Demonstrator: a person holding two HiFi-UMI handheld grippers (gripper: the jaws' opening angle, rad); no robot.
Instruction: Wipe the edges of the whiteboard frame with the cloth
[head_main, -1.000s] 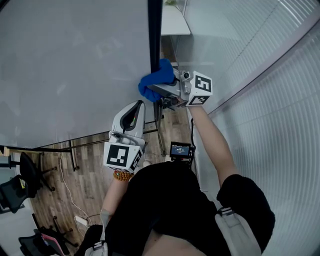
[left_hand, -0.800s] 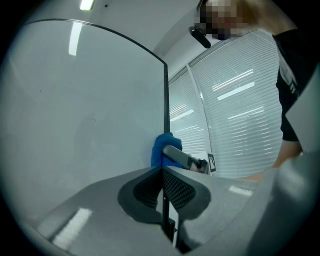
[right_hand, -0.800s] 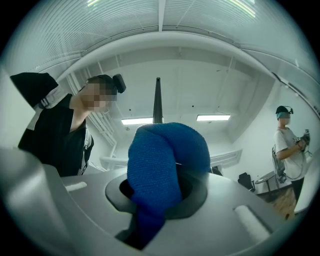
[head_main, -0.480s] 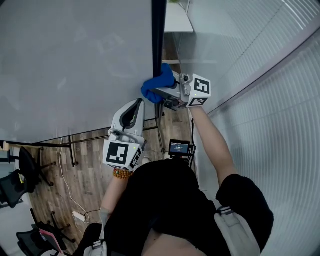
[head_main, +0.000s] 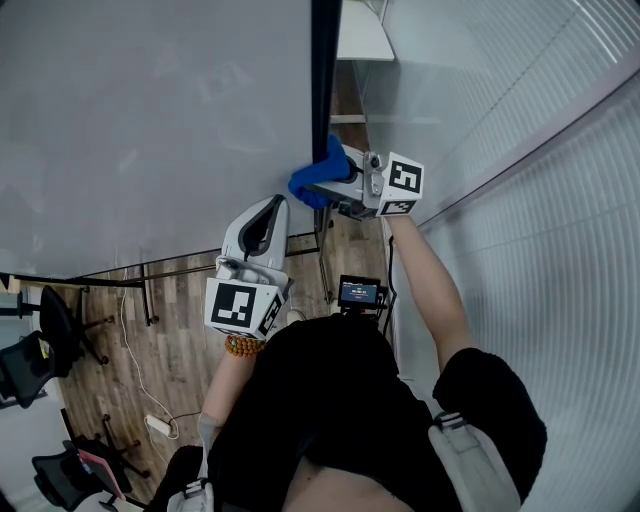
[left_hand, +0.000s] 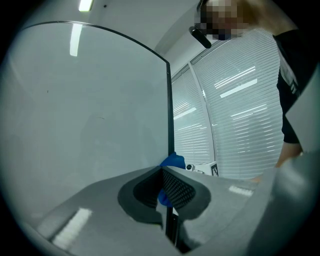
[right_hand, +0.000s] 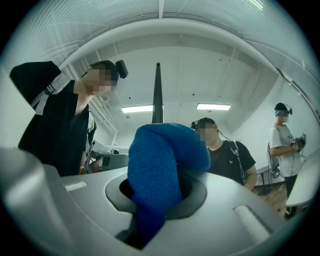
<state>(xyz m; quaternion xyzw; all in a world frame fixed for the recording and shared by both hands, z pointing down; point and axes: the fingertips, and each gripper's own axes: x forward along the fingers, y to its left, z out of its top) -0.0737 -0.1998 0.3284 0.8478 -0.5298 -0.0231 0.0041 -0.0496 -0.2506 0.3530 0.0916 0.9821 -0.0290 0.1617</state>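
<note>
The whiteboard (head_main: 150, 120) has a dark frame (head_main: 325, 60) down its right edge. The left gripper (head_main: 268, 215), jaws together on nothing, waits near the board's lower right corner. The right gripper (head_main: 322, 186) clamps the blue cloth (head_main: 308, 188) against the frame's right edge. Wiping looks to be mid-course, and I cannot tell how much of the frame is done.

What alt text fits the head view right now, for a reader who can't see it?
Seen from above, the right gripper holds a bunched blue cloth against the dark vertical edge of the whiteboard frame. The left gripper sits lower, jaws shut and empty, near the bottom of the pale grey whiteboard surface.
</note>
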